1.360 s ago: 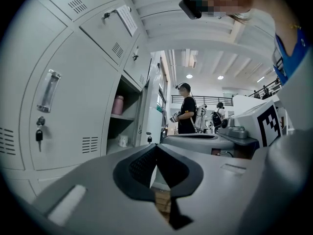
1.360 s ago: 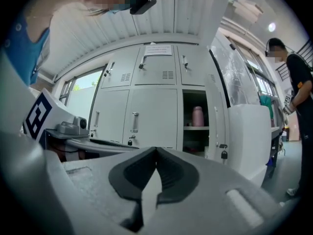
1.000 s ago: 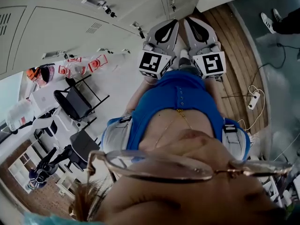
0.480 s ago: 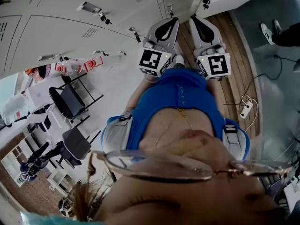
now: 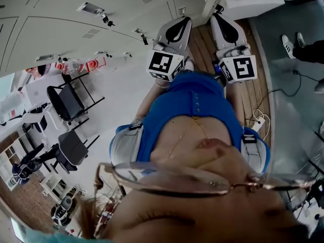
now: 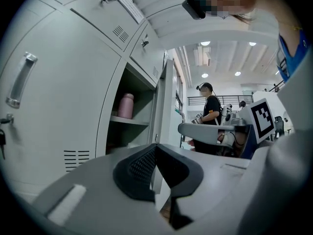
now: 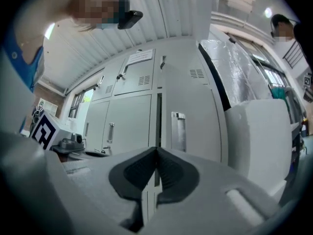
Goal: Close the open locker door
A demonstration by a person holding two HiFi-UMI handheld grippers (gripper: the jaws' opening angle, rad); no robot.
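Spread the two tools apart within the last second: carried the right gripper [image 5: 220,20] off toward the right edge of the head view, away from the left gripper [image 5: 181,25], baring a strip of wooden floor [image 5: 203,42] between them in place of the near side-by-side set of a second before. Swung the whole outlook as well, pushing the black chairs [image 5: 63,103] toward the left edge. Read as an approach rather than contact: touched nothing yet with either tool, and left the locker door [image 6: 165,97] standing wide open, seen edge-on at the right edge of its compartment, with a pink bottle [image 6: 126,105] on the shelf inside. Judged the closing push as wholly undone.

Held both grippers out level in front of the body, marker cubes toward the chest, tips toward the lockers. Kept the left gripper's jaws pressed together on nothing, aimed close to the door's free edge. Kept the right gripper's jaws likewise closed and empty, pointed at a shut locker with an upright handle [image 7: 178,131]. Placed the door, seemingly, between the two tools, with the right gripper in sight just beyond it in the left gripper view.
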